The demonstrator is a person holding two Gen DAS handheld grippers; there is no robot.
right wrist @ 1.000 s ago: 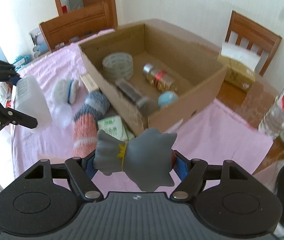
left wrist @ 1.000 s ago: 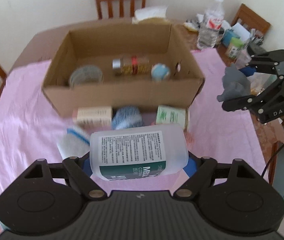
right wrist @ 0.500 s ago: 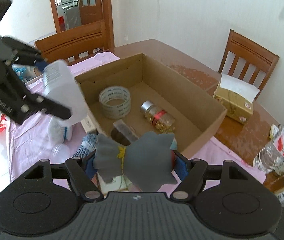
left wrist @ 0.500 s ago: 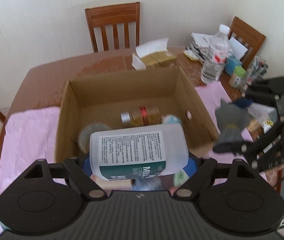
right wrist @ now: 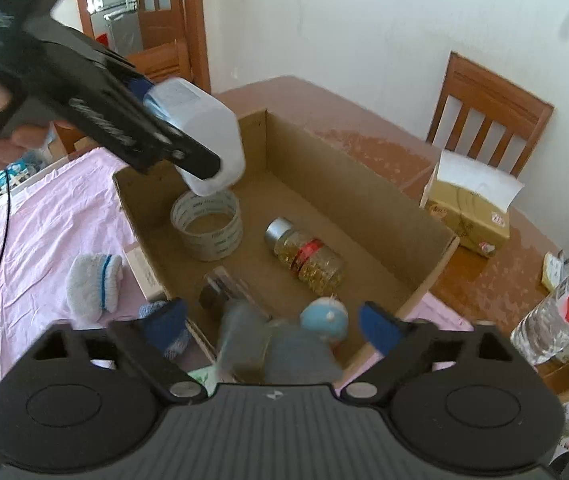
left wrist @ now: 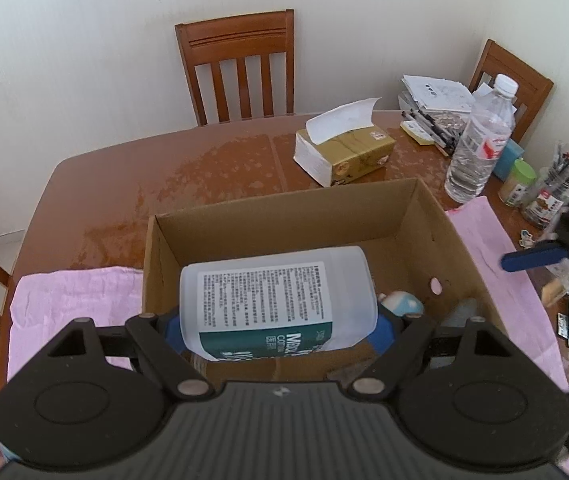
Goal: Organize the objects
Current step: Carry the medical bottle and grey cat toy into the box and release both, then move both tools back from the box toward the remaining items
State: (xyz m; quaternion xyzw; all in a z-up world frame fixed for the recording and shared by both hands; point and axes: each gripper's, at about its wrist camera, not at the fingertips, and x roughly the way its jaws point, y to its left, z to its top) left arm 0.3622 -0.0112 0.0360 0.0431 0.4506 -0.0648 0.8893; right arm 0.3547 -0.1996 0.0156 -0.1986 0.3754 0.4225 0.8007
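while the left gripper (left wrist: 278,322) hangs over the near left part of the cardboard box (left wrist: 412,208), its fingers are clamped on a white plastic bottle (left wrist: 276,300) lying crosswise, printed label up. in the right wrist view that bottle sits in the air directly above a roll of clear tape (right wrist: 206,226) on the box floor. to set it down well, i would judge it best to lower it until it nearly rests on the cardboard, shifting toward the bare floor along the far wall so it does not land on the tape, and only then let the fingers part. further right inside the box lie a jar of yellow capsules (right wrist: 308,258) on its side, a dark flat item (right wrist: 220,290), and a small round blue toy (right wrist: 324,318). at the right, the right gripper (right wrist: 270,330) has its blue-padded fingers spread wide and gripping nothing; a blurred grey plush toy (right wrist: 276,354) lies just below them at the box's near right corner, apparently already released. outside the box, socks and a small carton lie on the pink cloth (right wrist: 52,220) covering the bench.
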